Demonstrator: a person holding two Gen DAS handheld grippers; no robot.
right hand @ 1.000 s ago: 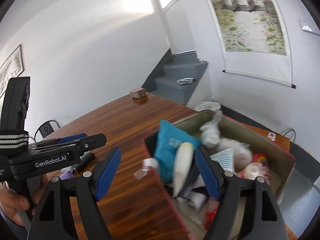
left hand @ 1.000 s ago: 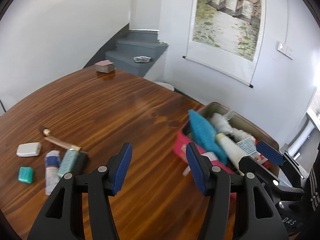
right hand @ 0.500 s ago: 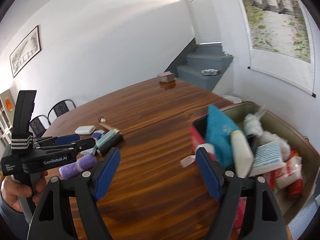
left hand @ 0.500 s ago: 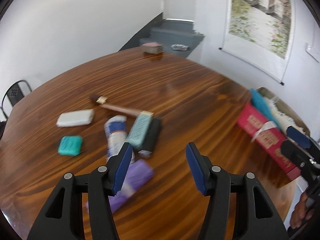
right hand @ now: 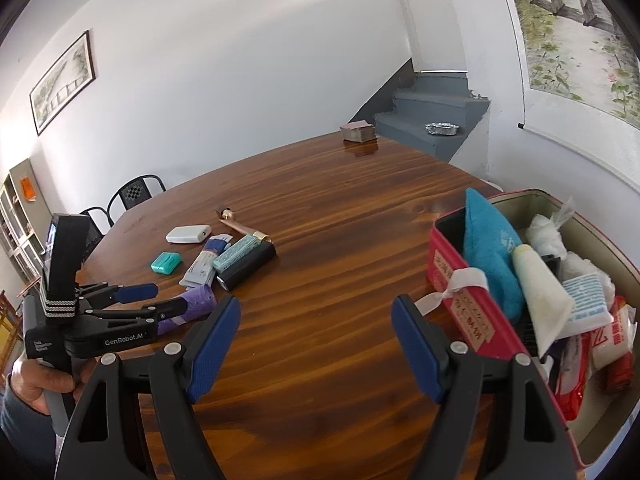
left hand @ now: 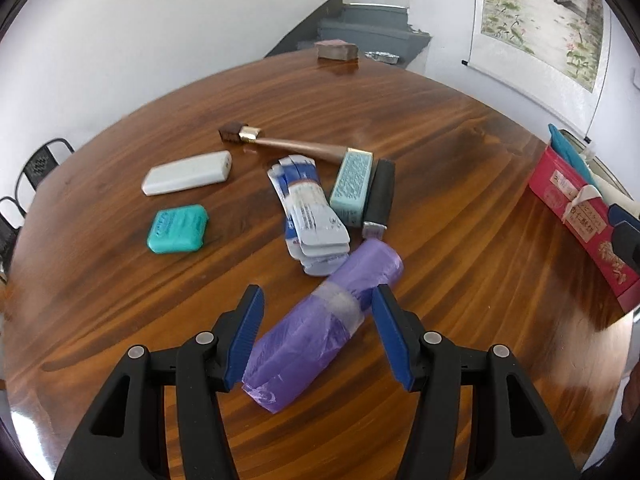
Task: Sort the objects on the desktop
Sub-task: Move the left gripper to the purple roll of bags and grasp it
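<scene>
The left gripper has swung away from the red tin and come down over the purple bag roll, jaws half-open either side of it, pads not yet pressing. The right gripper hangs wide open and empty near the table's near edge, beside the tin. Beyond the roll, toward mid-table, sachets, mint case, black tube, brush, green box and white case await sorting; the roll looks next.

"GenRobot.AI" on left claw body
</scene>
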